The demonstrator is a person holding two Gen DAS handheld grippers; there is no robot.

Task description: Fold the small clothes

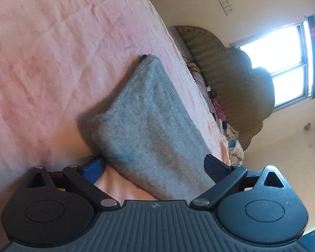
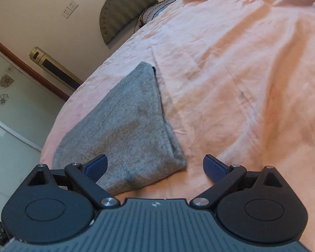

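Left gripper (image 1: pixel 155 164): jaws spread wide, holding nothing. The folded grey knit garment (image 1: pixel 149 121) lies between the fingers and runs forward from them; pads aren't pressing on it. Blue pad of one finger (image 1: pixel 93 168) sits just off the garment's near corner, the other finger (image 1: pixel 215 164) at its opposite edge.

Right gripper (image 2: pixel 155 168): jaws also wide apart, nothing gripped. Garment (image 2: pixel 128 130) starts at the left-side finger (image 2: pixel 96 167), which overlaps its near edge, contact unclear. The other finger (image 2: pixel 214 168) is over bare pink bedsheet (image 2: pixel 231 84), clear of the cloth. Garment tapers away ahead and to the left.

Garment is flat on the sheet, folded into a wedge-like stack, near the bed's edge.

Further ahead: padded headboard (image 1: pixel 224 67), wall socket (image 1: pixel 226 6), bright window (image 1: pixel 279 63). Right view, far left: gold tower unit (image 2: pixel 50 63).
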